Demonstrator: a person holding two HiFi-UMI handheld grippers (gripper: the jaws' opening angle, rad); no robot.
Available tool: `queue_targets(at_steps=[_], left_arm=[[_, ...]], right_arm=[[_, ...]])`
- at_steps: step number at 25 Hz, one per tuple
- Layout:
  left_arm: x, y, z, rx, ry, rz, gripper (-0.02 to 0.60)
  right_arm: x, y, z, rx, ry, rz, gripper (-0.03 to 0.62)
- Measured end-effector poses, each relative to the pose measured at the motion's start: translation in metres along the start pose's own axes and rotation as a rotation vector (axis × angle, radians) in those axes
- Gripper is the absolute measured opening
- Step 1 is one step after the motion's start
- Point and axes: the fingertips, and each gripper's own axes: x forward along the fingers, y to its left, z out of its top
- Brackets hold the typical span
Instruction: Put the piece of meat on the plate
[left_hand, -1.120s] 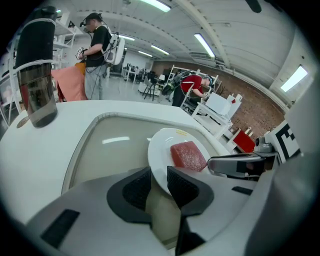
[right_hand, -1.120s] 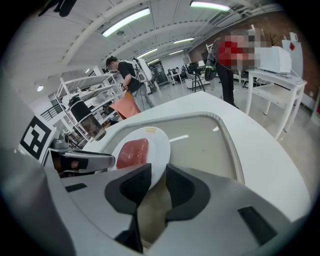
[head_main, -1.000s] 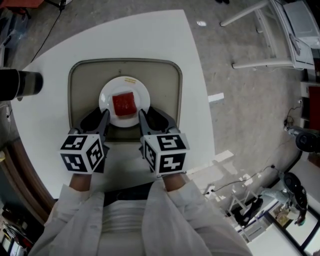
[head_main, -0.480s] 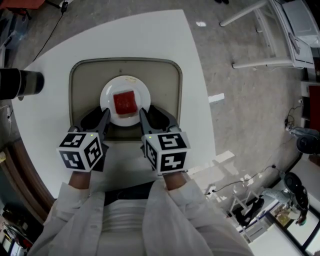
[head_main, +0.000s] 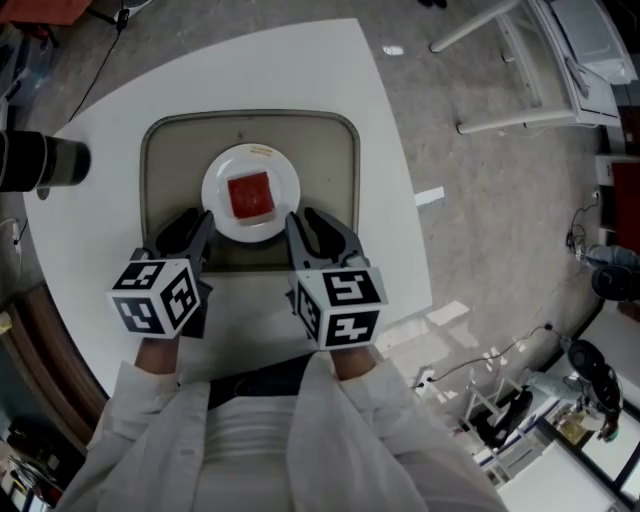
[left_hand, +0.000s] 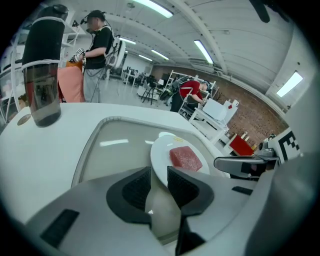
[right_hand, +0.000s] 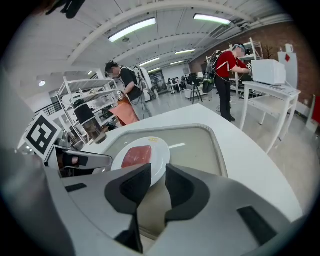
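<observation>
A square red piece of meat (head_main: 250, 195) lies flat in the middle of a round white plate (head_main: 283, 172). The plate stands on a beige tray (head_main: 330, 160). My left gripper (head_main: 190, 228) is at the plate's near left edge and open, with nothing between its fingers. At the near right edge is my right gripper (head_main: 308, 225), open and empty as well. The left gripper view has the meat (left_hand: 185, 158) on the plate (left_hand: 160, 150) just beyond the left gripper (left_hand: 158, 175). In the right gripper view the meat (right_hand: 136, 156) and plate (right_hand: 159, 150) lie just past the right gripper (right_hand: 158, 172).
The tray sits on a white table with a rounded far edge (head_main: 390, 100). A dark cylindrical flask (head_main: 40, 165) stands at the table's left, also in the left gripper view (left_hand: 45, 75). People stand far off in the room (right_hand: 227, 75). Grey floor and white frames lie to the right.
The two grippers stand slightly further apart on either side of the plate's near edge. The meat and the plate have not moved.
</observation>
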Motion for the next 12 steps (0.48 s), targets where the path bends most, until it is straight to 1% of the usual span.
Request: queue_targets(at_steps=[4, 7, 8, 10, 12], left_arm=[[-0.018, -0.001, 0.001, 0.022, -0.040, -0.016, 0.103], [-0.039, 0.003, -0.001, 0.030, -0.070, -0.030, 0.103], [-0.047, 0.004, -0.002, 0.032, -0.082, -0.039, 0.103], [-0.062, 0.006, -0.005, 0.034, -0.104, -0.065, 0.103], [-0.079, 0.007, -0.009, 0.042, -0.127, -0.093, 0.101]], right_arm=[[-0.015, 0.009, 0.000, 0.001, -0.053, -0.002, 0.095], [-0.030, 0.025, 0.002, -0.005, -0.108, 0.013, 0.092], [-0.035, 0.031, 0.003, -0.009, -0.126, 0.020, 0.083], [-0.047, 0.045, 0.004, -0.023, -0.159, 0.036, 0.043], [-0.060, 0.061, 0.003, -0.044, -0.198, 0.058, 0.035]])
